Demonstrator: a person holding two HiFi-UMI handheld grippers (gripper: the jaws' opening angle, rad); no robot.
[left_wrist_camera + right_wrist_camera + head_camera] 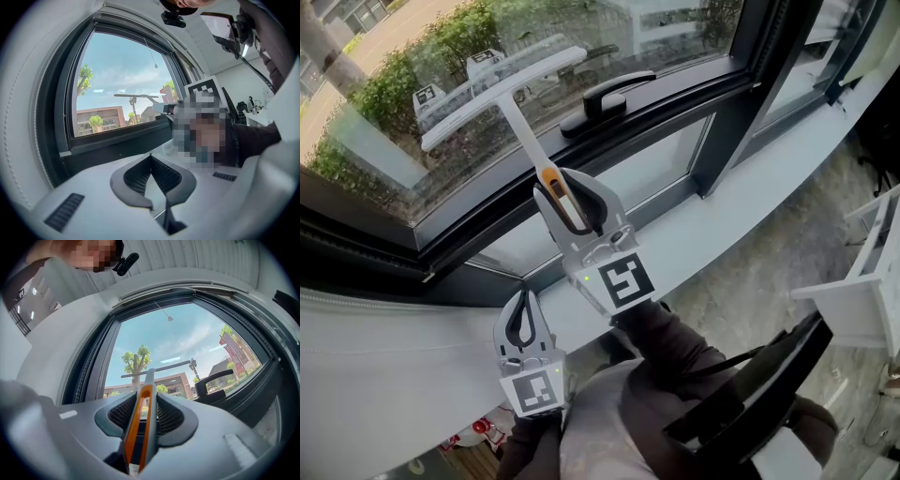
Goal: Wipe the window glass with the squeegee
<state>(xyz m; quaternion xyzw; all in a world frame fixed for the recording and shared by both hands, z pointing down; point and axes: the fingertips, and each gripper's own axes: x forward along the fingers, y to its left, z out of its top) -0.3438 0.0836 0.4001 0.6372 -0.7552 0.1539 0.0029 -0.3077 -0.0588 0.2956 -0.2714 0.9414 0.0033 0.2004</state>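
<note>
The squeegee has a white T-shaped head (502, 82) laid against the window glass (412, 56), and a white handle with an orange grip (555, 183). My right gripper (570, 192) is shut on that grip just below the pane. In the right gripper view the orange grip (139, 420) runs up between the jaws to the blade (159, 369) on the glass. My left gripper (523, 295) hangs lower and nearer to me over the sill, shut and holding nothing. From the left gripper view (151, 157) the squeegee (136, 97) shows far off against the sky.
A black window handle (605, 97) sits on the dark frame just right of the squeegee head. The pale sill (722, 220) runs below the frame. A white shelf unit (862, 281) stands at the right and a black chair part (759, 394) is by my body.
</note>
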